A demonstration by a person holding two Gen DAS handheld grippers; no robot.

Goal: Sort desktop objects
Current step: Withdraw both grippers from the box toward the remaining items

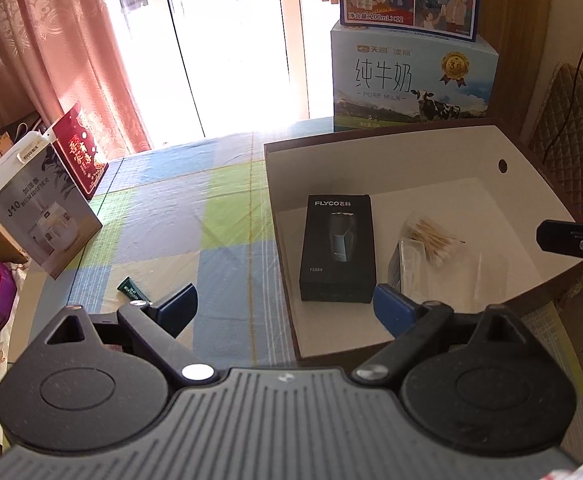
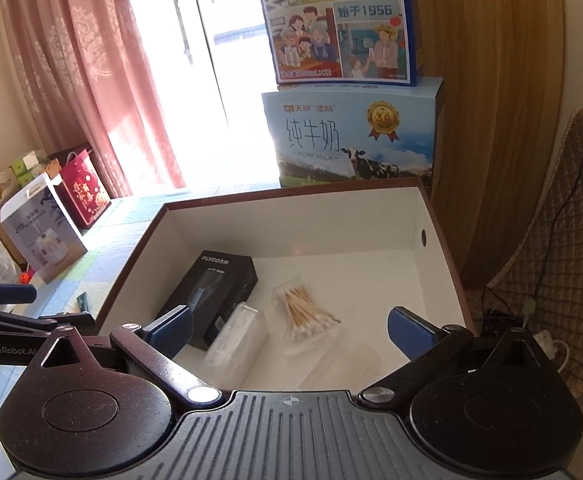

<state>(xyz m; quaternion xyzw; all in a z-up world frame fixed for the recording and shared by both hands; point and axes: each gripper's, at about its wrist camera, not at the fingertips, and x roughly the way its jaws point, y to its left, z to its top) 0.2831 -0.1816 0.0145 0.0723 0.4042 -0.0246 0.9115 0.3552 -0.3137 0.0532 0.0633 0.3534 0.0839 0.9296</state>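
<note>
Two grippers are in view, both with jaws spread wide and grasping nothing. The left gripper hangs over the checked tablecloth at the near left edge of the storage box; the right gripper hangs above the box interior. Inside lie a black shaver box, a bag of cotton swabs and a clear packet between them. A small green tube lies on the cloth outside the box.

Black shaver box, bagged cotton swabs lie flat in tray; perhaps a tube outside.
</note>
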